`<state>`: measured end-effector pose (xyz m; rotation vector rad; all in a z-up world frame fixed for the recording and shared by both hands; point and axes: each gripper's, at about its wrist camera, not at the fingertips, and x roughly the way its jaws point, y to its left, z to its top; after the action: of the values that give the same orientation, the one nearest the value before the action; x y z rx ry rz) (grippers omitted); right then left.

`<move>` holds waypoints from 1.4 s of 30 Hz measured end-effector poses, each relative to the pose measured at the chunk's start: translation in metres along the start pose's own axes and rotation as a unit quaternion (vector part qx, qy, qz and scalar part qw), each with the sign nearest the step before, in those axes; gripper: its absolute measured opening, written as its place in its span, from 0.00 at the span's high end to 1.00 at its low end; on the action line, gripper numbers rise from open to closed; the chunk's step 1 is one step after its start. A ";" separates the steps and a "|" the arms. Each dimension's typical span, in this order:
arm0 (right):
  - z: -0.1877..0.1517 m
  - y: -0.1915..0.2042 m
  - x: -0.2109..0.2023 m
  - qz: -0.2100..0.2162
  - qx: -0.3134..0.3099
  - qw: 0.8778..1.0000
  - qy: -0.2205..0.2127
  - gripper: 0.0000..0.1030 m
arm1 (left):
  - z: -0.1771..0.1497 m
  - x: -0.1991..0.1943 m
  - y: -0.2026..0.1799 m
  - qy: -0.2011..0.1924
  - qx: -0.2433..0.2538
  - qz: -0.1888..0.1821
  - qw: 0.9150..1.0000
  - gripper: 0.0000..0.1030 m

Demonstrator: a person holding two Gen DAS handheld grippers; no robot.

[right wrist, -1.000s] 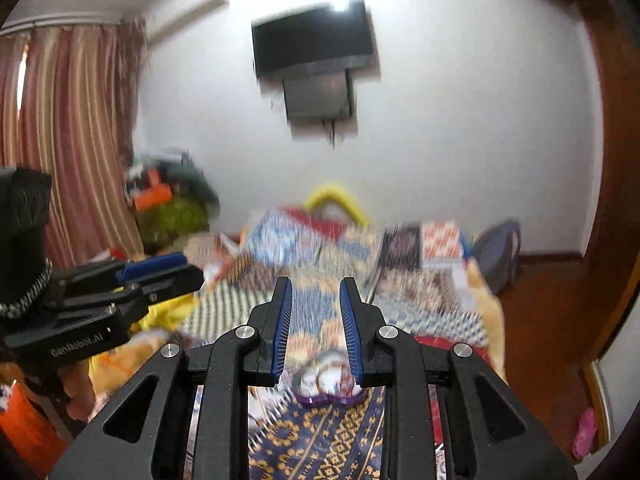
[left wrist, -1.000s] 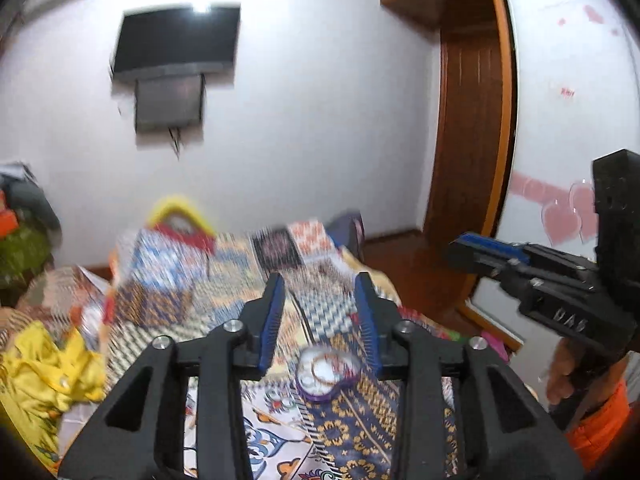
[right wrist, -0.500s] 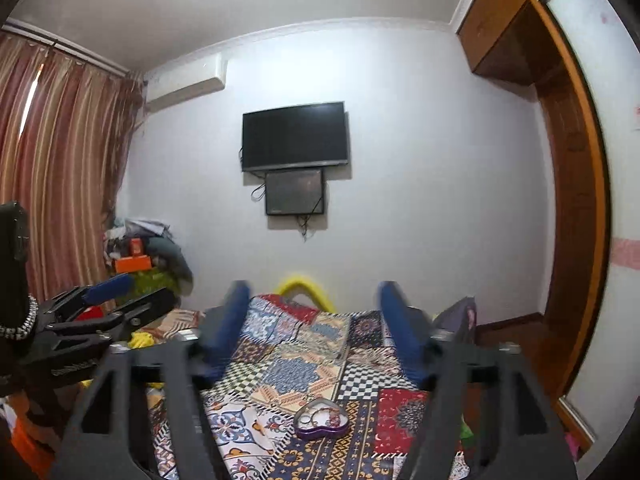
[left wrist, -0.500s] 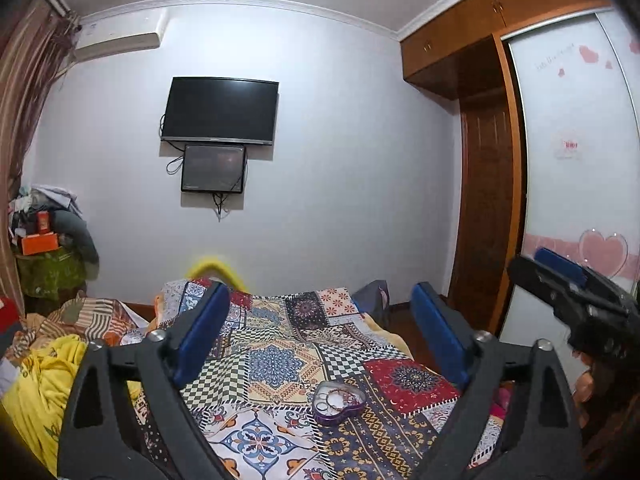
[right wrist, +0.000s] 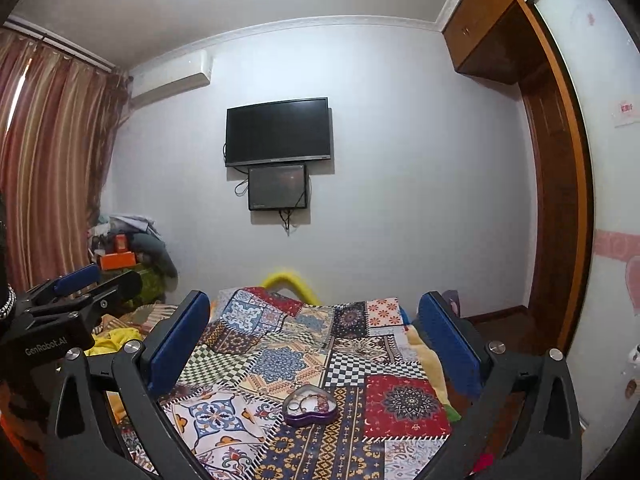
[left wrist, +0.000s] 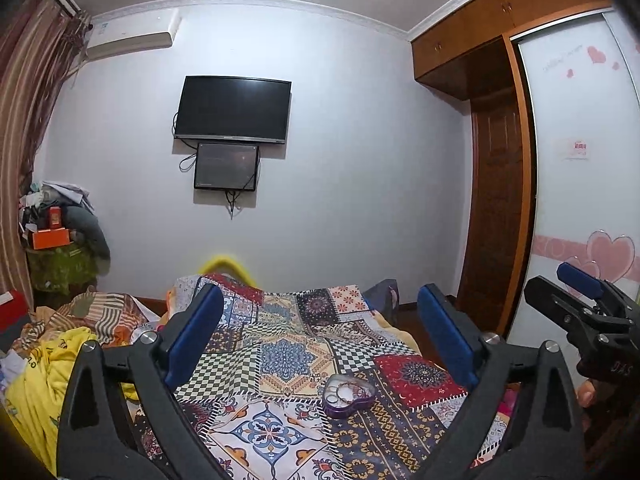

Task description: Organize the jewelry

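Purple tin [left wrist: 349,395] sat on the quilt [left wrist: 280,364] — light, rigid, likely slippery; best pinched across its walls. Left gripper [left wrist: 320,340] and right gripper [right wrist: 316,340] gaped wide, empty — well short of it.

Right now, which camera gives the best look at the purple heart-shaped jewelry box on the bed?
The right wrist view: the heart-shaped box shows its whole outline and the jewelry inside. The left wrist view shows it whole too, but more side-on.

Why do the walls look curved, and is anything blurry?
Left wrist view: the fisheye lens bows the wardrobe and darkens the corners; the yellow thing behind the bed is smeared.
Right wrist view: the same bowing on the curtain; ceiling glare at top; the heart-shaped tin is sharp.
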<state>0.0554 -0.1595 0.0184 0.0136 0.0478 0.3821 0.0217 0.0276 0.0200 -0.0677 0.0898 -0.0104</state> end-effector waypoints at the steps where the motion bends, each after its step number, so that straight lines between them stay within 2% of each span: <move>1: -0.001 0.000 -0.004 -0.001 -0.001 1.000 -0.001 0.00 | -0.001 0.000 0.000 0.000 0.000 0.000 1.000 0.05; 42: -0.005 -0.009 -0.009 -0.007 0.000 1.000 0.018 0.00 | -0.006 0.009 -0.006 0.013 0.008 -0.006 1.000 0.01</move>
<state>0.0504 -0.1707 0.0138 0.0072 0.0837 0.3691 0.0298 0.0212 0.0132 -0.0514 0.1150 -0.0235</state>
